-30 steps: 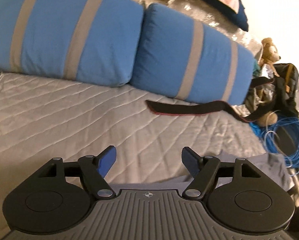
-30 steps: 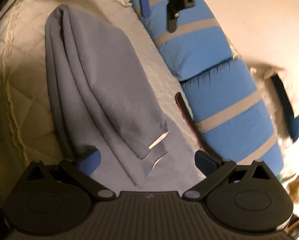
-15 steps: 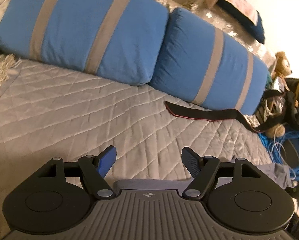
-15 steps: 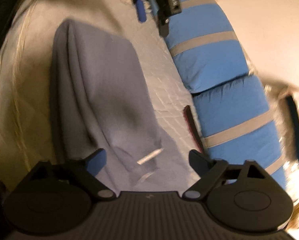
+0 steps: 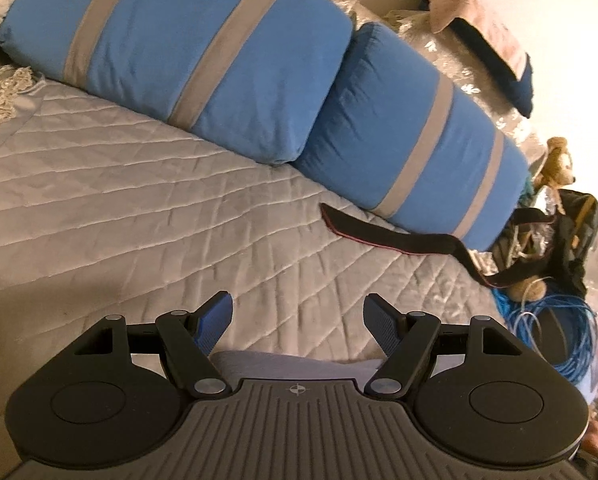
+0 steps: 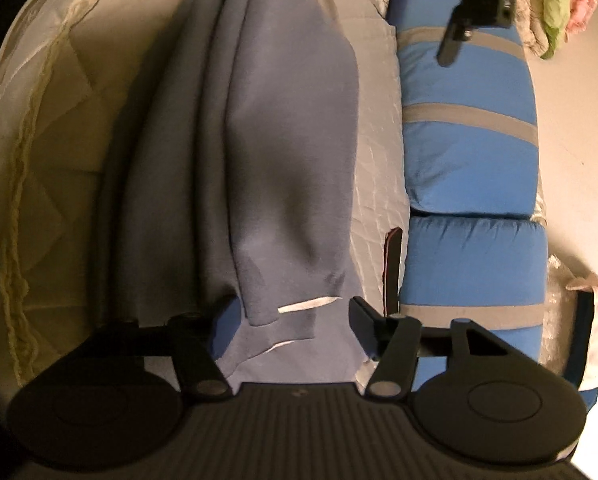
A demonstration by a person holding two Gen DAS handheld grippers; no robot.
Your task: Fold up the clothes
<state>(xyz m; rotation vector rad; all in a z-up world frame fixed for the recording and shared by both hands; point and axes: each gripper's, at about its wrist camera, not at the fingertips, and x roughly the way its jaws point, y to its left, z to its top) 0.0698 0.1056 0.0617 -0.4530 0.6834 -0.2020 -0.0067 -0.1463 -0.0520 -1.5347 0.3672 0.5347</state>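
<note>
The grey-blue garment (image 6: 259, 152) is lying on the quilt (image 6: 375, 184), folded lengthwise into a long strip. Its long axis is running straight away from the right gripper (image 6: 291, 320), parallel to the row of blue pillows (image 6: 467, 160) beside it. The near end, with its white-edged hem, is sitting right between the right gripper's jaws, which are closing around it; the pads are not yet visibly pressing the cloth, so I would not call it gripped.

The left gripper (image 5: 297, 322) is waiting at the far end, jaws standing fairly wide with nothing between them. Only a sliver of the garment (image 5: 295, 364) is showing under its nose, so it is pointing across the strip toward the pillows (image 5: 203, 52) rather than along it.

The right hand is plainly the nearer to a hold. The next fold, I judge, is turning on bringing this near end along the strip's length toward the left gripper.

A black strap (image 5: 383, 236) is lying by the pillows, clear of the cloth.
</note>
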